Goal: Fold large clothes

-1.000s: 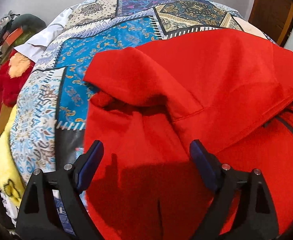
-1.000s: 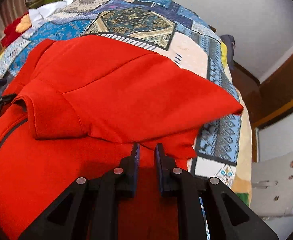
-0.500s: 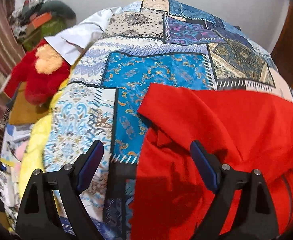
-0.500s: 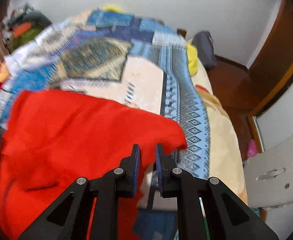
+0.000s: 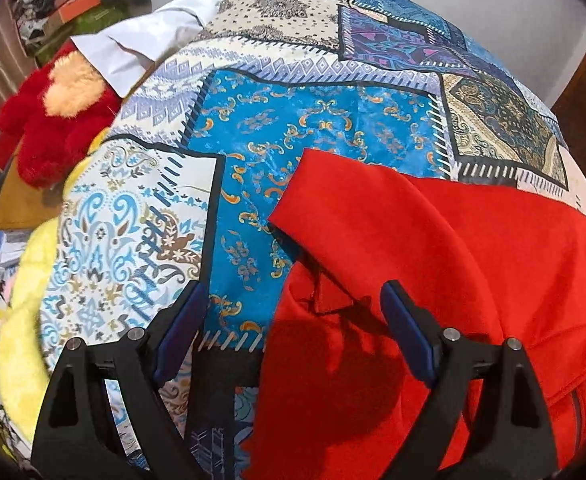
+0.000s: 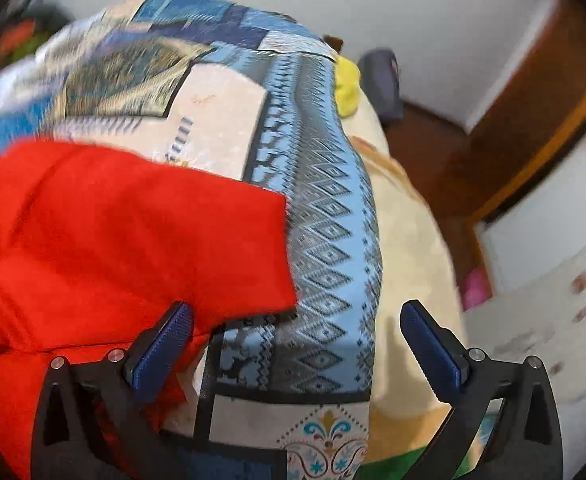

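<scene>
Right claw [image 6: 297,340] has just sprung wide, nothing pinched; left claw [image 5: 293,332] gapes empty too. The bright red fleece garment [image 5: 433,280] lies folded on the patchwork-print bed cover [image 5: 293,128].

The left gripper [image 5: 293,332], a black plastic two-finger tool with dark blue ribbed pads [image 5: 407,336], points steeply downward with its jaws spread wide and nothing pinched between them; red cloth lies under its right finger only, and the pads press on nothing. The right gripper [image 6: 297,346], of the same black frame with dark blue pads [image 6: 163,354], also tilts steeply down. Its jaws have just been opening and now stand wide apart, empty between the pads, the left finger just at the edge of the red cloth, the right finger clear of it.
</scene>
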### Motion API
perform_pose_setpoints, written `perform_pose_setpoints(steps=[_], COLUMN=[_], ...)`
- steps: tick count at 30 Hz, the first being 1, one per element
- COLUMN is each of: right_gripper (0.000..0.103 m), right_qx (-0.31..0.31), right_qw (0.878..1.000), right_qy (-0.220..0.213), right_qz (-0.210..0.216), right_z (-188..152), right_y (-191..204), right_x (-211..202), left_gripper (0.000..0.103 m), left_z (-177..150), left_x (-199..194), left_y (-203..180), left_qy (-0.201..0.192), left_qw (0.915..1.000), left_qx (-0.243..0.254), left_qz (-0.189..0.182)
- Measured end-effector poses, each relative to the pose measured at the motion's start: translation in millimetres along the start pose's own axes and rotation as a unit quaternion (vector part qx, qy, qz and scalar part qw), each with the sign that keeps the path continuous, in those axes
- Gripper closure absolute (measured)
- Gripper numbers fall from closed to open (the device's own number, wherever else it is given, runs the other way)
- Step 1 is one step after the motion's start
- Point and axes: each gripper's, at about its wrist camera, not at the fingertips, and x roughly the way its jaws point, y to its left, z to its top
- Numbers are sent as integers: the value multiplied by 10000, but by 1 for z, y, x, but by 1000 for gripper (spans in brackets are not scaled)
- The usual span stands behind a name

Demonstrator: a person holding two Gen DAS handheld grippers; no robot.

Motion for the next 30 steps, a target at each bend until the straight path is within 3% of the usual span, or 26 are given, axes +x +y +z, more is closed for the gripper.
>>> perform_pose_setpoints(steps=[6, 8, 12, 13, 14, 15, 17, 18, 19, 23, 30], right_gripper=[8, 23, 24, 29, 43, 46, 66, 70, 76, 84, 85], right_qx=[911, 953, 755, 705, 637, 609, 390, 297, 191, -89, -500], right_qw=[9864, 9817, 9864, 9865, 9858, 9865, 9874, 9876, 9885, 9927, 9941], right_qy=[-20, 221, 177, 150, 157, 173, 208, 239, 232, -4, -510], right_qz=[1371, 1636, 1446, 1471, 1545, 1509, 1520, 1520, 1483, 1207, 822], right_z=[13, 20, 30, 32, 35, 43, 50, 53, 56, 81, 148], right_y=[-16, -9, 14, 17, 22, 24, 34, 37, 42, 58, 101], right_x=[-3, 12, 26, 26, 26, 32, 35, 37, 38, 34, 42], left_gripper=[15, 15, 14, 17, 23, 42, 59, 80, 85, 87, 87], left_z=[14, 18, 25, 28, 30, 32, 36, 39, 42, 57, 105], left_x=[33, 48, 70, 73, 76, 81, 84, 80, 74, 50, 19], left_y=[13, 14, 3, -4, -10, -16, -23, -28, -33, -46, -21], left_qy=[303, 520, 616, 571, 567, 608, 560, 447, 318, -120, -641], left_qw=[9949, 9897, 9879, 9892, 9900, 9908, 9927, 9946, 9973, 9998, 9971], left_qx=[-710, -919, -1001, -939, -852, -756, -727, -637, -443, 59, -101], left_qz=[-651, -965, -1010, -966, -969, -947, -781, -691, -498, 139, 406])
